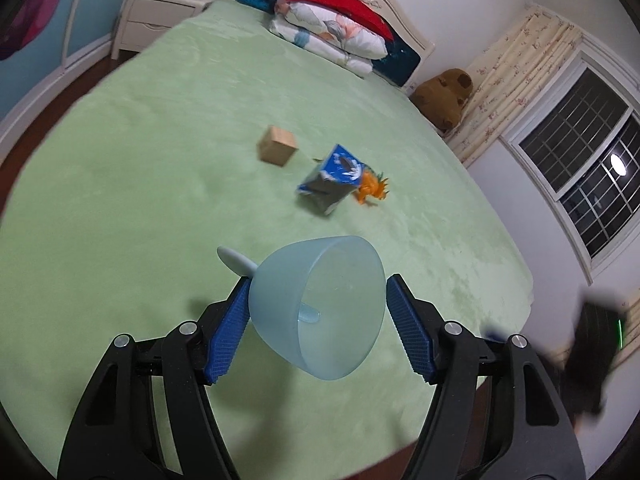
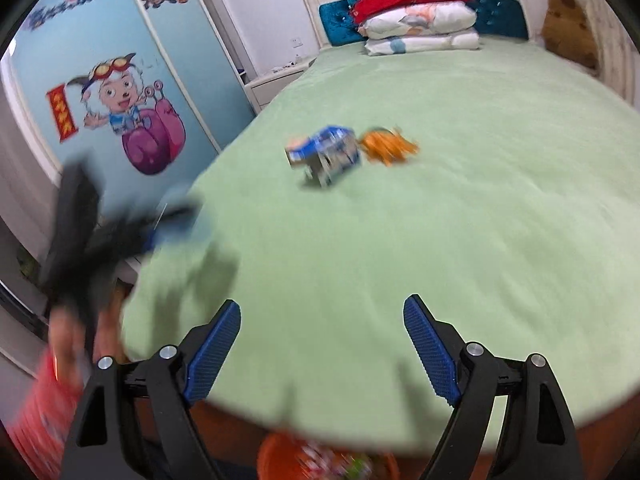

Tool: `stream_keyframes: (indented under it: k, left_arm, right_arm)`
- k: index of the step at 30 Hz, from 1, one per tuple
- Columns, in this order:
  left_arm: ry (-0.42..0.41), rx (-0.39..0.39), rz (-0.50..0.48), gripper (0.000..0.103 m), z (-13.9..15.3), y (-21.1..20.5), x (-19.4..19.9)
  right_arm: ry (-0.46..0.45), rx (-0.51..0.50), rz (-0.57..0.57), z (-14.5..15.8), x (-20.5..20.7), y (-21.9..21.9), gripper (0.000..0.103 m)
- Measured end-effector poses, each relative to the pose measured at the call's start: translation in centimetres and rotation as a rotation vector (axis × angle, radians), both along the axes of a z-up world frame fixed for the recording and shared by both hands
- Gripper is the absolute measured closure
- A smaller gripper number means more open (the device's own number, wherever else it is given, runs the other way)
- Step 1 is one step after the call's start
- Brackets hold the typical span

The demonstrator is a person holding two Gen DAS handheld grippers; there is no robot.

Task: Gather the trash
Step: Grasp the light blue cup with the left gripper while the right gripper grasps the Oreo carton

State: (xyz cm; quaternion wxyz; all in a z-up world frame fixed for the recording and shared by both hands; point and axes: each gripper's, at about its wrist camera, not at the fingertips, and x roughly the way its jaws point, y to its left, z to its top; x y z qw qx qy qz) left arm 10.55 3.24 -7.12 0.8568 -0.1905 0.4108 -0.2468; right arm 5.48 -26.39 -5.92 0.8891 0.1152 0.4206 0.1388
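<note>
A pale blue plastic goblet [image 1: 320,304] lies tilted between my left gripper's [image 1: 316,324] blue pads; the left pad touches it, the right pad stands just off it, so I cannot tell if it is gripped. On the green bed lie a wooden block [image 1: 278,146], a crushed blue carton [image 1: 332,180] and an orange toy [image 1: 372,190]. The carton [image 2: 326,154] and toy [image 2: 388,142] show blurred in the right wrist view. My right gripper [image 2: 322,328] is open and empty over the bed's near edge. The left gripper [image 2: 100,220] shows there as a dark blur.
Pillows and a red blanket [image 2: 420,20] lie at the headboard. A nightstand [image 1: 160,16] and cartoon wardrobe [image 2: 120,92] stand left of the bed. A brown plush [image 1: 444,96] sits by the curtain. An orange bin [image 2: 320,460] with wrappers is below the bed's edge.
</note>
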Motion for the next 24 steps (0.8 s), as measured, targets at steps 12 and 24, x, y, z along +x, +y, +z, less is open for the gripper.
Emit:
stream_keyframes:
  k: [12, 24]
  left_arm:
    - [-0.031, 0.007, 0.035, 0.037, -0.1, 4.3, -3.3]
    - [-0.046, 0.006, 0.033, 0.036, 0.0, 5.2, -4.5]
  right_arm:
    - [0.267, 0.181, -0.308, -4.3, 22.0, 3.8, 0.021]
    - [0.282, 0.054, -0.288, -4.7, 21.4, 6.1, 0.059]
